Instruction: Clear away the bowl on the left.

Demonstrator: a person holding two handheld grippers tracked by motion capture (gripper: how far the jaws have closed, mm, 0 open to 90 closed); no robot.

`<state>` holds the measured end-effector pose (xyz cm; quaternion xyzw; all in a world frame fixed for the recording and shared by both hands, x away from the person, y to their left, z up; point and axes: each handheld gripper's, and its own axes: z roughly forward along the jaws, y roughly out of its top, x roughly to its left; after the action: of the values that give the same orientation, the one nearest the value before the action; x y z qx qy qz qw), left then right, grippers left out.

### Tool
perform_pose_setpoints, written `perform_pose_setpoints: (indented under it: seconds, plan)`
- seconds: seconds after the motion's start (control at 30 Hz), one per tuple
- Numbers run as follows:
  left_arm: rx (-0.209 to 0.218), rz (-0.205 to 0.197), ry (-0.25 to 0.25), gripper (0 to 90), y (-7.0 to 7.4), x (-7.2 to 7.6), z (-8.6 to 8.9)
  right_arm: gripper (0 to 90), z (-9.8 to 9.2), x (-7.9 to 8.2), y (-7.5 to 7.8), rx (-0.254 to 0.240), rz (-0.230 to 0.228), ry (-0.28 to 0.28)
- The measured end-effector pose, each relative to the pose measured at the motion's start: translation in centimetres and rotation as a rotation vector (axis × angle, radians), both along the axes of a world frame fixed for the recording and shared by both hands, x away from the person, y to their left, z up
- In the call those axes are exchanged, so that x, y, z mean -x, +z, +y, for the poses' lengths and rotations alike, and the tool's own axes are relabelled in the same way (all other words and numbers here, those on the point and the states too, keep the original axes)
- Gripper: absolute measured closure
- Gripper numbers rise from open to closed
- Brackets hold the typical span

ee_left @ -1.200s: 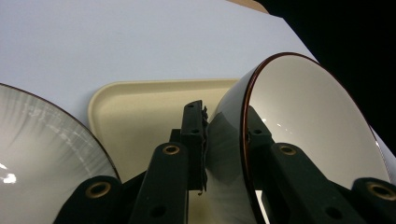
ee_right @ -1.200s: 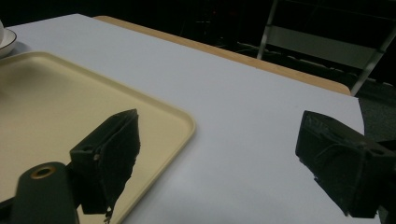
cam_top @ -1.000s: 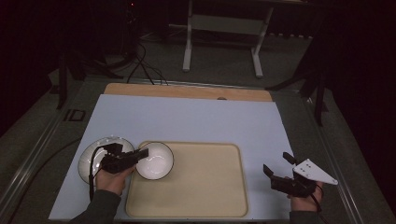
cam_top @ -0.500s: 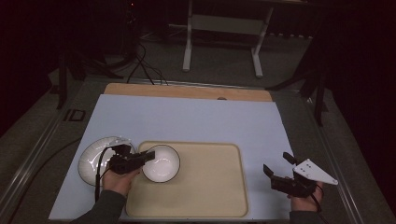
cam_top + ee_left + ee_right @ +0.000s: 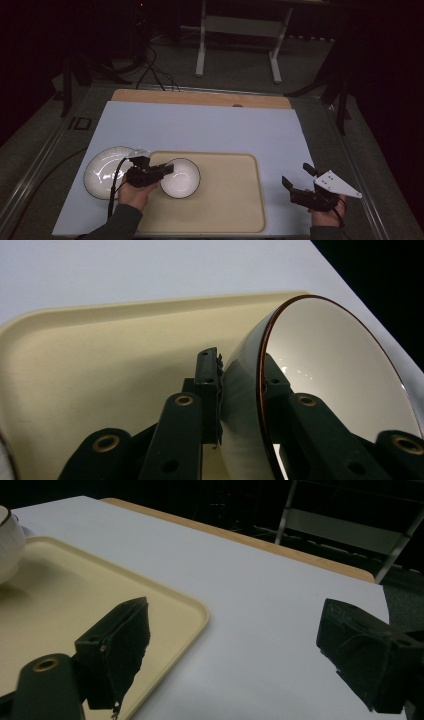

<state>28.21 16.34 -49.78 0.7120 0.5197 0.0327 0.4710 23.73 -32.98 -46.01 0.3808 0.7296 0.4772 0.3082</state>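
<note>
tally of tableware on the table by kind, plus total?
Bowl: 1, held by its rim in the left gripper, over the tray
Plate: 1, on the mat left of the tray
Tray: 1, beige
Total: 3

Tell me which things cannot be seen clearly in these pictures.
- Bowl, left gripper view: base cut off by the bottom edge; whether it touches the tray is hidden.
- Plate, high view: right edge covered by the left tongs.
- Right tongs, right gripper view: nothing between them.
</note>
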Motion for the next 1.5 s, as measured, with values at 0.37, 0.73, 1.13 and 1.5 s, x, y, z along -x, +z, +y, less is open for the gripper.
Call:
perform_pose_setpoints:
  seconds: [0.37,0.73,1.13,1.5]
  plan:
    - [-0.027,0.014,-0.025,77.5,-0.6,-0.3,-1.4,13.5,-0.1,0.1,0.0,-0.003,0.0,-0.001]
    - [-0.048,0.027,-0.022,77.5,-1.4,-0.9,-2.0,13.5,-0.1,0.1,0.0,-0.004,-0.002,-0.001]
    - [-0.048,0.04,-0.028,78.4,-2.1,-1.2,-2.6,13.5,-0.1,0.1,0.0,-0.006,-0.001,-0.001]
    - [-0.09,0.025,-0.032,78.7,-2.4,-1.2,-3.2,13.5,-0.1,0.1,0.0,-0.005,-0.001,-0.001]
